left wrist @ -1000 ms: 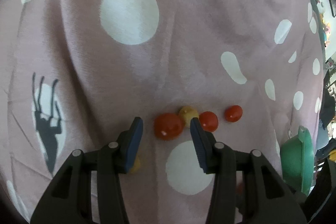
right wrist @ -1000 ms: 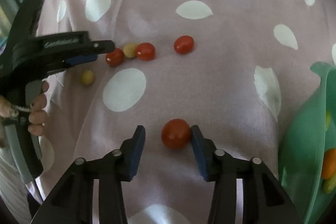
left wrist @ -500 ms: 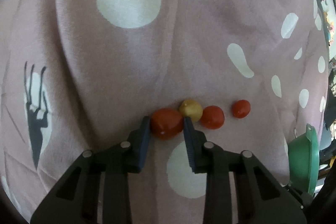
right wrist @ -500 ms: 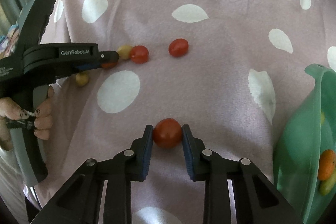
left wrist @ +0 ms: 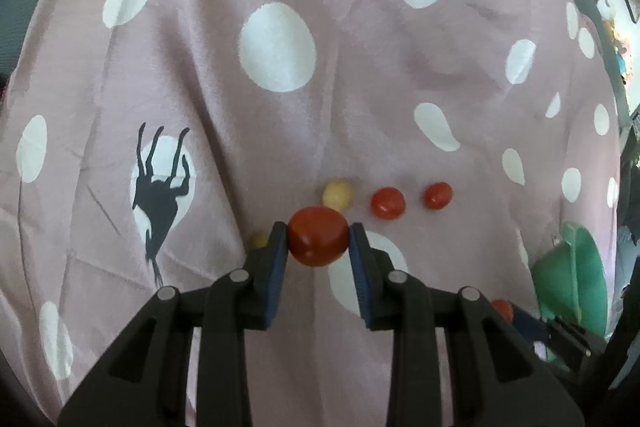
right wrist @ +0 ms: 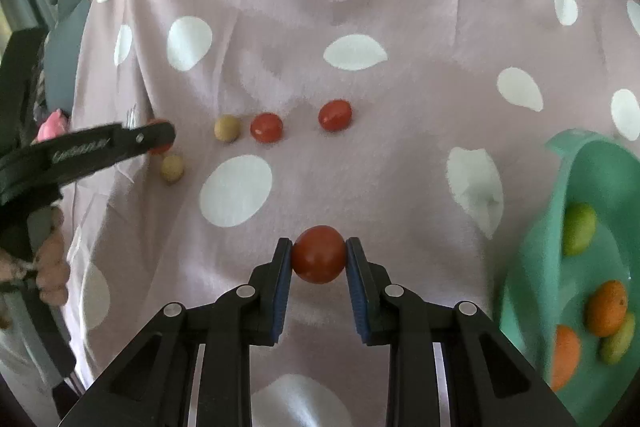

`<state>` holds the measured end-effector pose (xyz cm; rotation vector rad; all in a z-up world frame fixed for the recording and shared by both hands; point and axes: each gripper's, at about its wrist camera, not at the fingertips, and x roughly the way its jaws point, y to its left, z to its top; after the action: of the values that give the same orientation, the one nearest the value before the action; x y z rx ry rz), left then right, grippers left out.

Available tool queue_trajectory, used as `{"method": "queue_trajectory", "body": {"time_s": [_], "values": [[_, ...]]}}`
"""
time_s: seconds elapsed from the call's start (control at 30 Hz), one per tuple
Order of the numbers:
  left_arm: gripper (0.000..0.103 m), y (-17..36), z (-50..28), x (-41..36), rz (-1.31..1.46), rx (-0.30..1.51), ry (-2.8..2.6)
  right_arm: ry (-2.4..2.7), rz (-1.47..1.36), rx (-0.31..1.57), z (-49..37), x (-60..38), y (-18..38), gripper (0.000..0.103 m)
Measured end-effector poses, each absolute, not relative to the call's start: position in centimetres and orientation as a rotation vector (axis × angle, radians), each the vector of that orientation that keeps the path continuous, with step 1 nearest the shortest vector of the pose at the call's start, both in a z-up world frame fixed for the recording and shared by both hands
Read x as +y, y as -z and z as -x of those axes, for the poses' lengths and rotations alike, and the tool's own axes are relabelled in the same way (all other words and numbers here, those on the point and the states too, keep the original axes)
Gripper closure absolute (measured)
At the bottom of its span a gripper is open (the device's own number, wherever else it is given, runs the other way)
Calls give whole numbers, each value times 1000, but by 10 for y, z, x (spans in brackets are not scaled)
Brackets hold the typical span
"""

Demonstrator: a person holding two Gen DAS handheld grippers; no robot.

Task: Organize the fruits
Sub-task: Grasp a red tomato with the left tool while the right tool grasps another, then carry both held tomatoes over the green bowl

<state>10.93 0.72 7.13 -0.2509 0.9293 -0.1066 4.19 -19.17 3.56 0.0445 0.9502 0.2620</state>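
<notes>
My left gripper (left wrist: 318, 243) is shut on a red tomato (left wrist: 318, 242), held just above the pink spotted cloth (left wrist: 240, 131). Beyond it lie a yellow tomato (left wrist: 338, 194) and two red tomatoes (left wrist: 387, 203) (left wrist: 438, 195); another yellow one (left wrist: 260, 239) peeks out by the left finger. My right gripper (right wrist: 319, 255) is shut on a second red tomato (right wrist: 319, 254), lifted off the cloth. In the right wrist view the left gripper (right wrist: 158, 139) enters from the left, beside the yellow tomatoes (right wrist: 227, 127) (right wrist: 172, 168) and red ones (right wrist: 267, 127) (right wrist: 335, 115).
A green bowl (right wrist: 532, 267) at the right holds orange and green fruits (right wrist: 606, 307) (right wrist: 579, 229); it shows at the right edge of the left wrist view as the green bowl (left wrist: 576, 279). A hand (right wrist: 50, 267) grips the left tool. The cloth drops off at the left.
Both grippers closed on a red tomato each, then rose off the cloth. The left one pulled back from the row of tomatoes with its fruit.
</notes>
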Motion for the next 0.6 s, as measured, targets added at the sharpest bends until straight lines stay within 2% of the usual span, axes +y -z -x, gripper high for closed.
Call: {"method": "queue_trajectory", "body": {"time_s": [0.6], "values": [[73, -111, -46, -51, 290, 781, 205, -226, -97, 773, -18, -238, -92, 74]]}}
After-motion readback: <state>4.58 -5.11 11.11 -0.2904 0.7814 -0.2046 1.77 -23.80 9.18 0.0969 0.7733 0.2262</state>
